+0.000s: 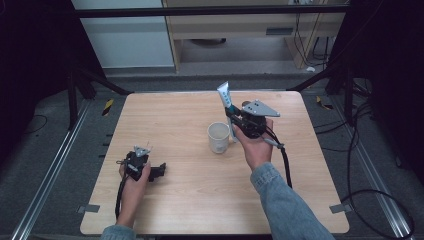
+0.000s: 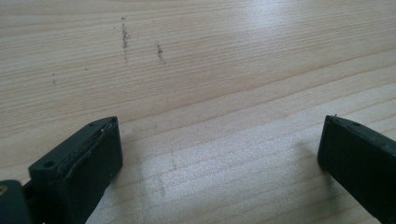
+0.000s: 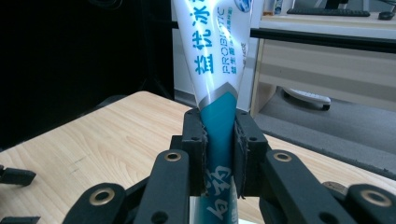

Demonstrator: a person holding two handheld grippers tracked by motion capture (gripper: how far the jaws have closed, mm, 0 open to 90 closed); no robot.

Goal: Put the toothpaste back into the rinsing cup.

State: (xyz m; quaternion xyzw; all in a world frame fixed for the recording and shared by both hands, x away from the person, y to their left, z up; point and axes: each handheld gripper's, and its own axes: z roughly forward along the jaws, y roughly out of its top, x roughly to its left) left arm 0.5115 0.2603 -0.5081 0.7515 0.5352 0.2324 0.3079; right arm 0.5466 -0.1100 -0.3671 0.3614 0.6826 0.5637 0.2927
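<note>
The right gripper (image 1: 234,119) holds a toothpaste tube (image 1: 226,100) upright above the table (image 1: 190,200), just beside a white cup (image 1: 219,137) and a little behind it. In the right gripper view the two jaws are closed on the teal lower part of the tube (image 3: 219,135), and the white printed part rises above them and gets wider toward the flat crimped end at the top. The cap end points down and is hidden behind the jaws. The left gripper (image 1: 150,169) rests low near the left front of the table, well apart from the cup; in the left gripper view its jaws stand wide apart with only bare wood (image 2: 210,93) between them. I judge the tube to be light and soft: the plastic wall gives way under pressure, so a hard squeeze may press paste toward the cap. Its surface looks smooth and may slip. The narrow, firmer part near the cap seems the better place to take hold, as it is held now.
</note>
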